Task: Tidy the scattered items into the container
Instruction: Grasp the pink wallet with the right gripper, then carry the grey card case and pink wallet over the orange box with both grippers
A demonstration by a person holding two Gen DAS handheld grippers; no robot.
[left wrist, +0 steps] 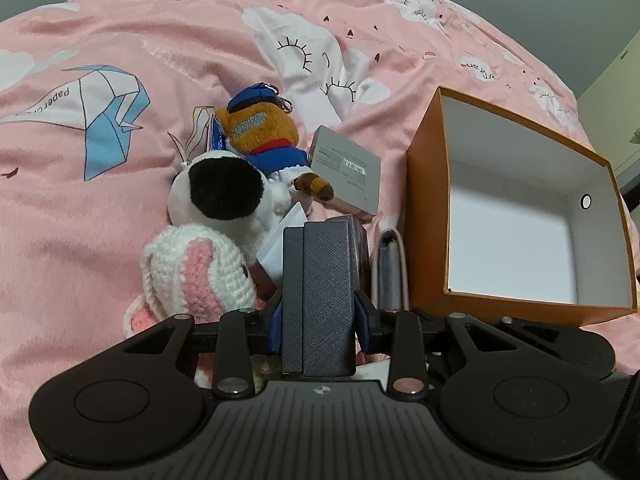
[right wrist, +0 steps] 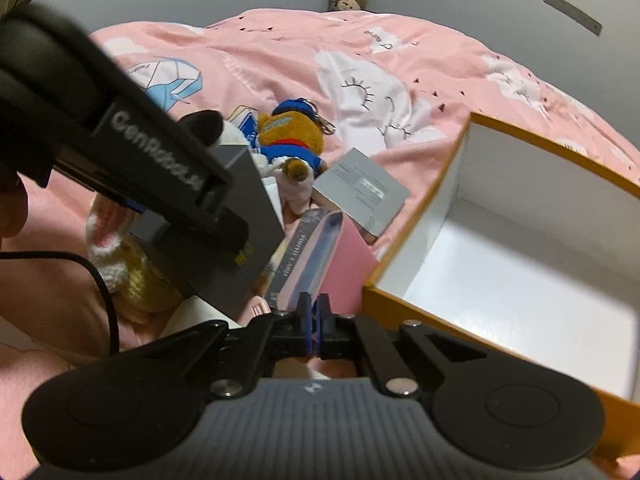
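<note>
Left wrist: a dark grey box point(left wrist: 322, 300), rectangular with a cross-hatched textured skin, is clamped upright between the blue-padded fingers of the left gripper point(left wrist: 320, 320). Left of it a crocheted white-and-pink bunny point(left wrist: 196, 276) is seen, with a black-and-white plush point(left wrist: 224, 196) behind and an orange plush point(left wrist: 264, 136) in a blue top further back. A flat grey carton point(left wrist: 346, 168) lies tilted beside the orange plush. A slim pink case point(left wrist: 390, 268) stands on edge between the dark box and the bin point(left wrist: 426, 216), an open orange cardboard cube with white inner walls. Everything rests on a pink printed quilt point(left wrist: 120, 208).

Right wrist: the right gripper point(right wrist: 316, 318) is seen with jaws drawn together, pads nearly touching, nothing visibly held; the pink case point(right wrist: 320, 252) lies just ahead. The left gripper point(right wrist: 224, 216) crosses the upper left, holding the dark box point(right wrist: 224, 240) above the clutter. The bin point(right wrist: 420, 248) sits to the right.
</note>
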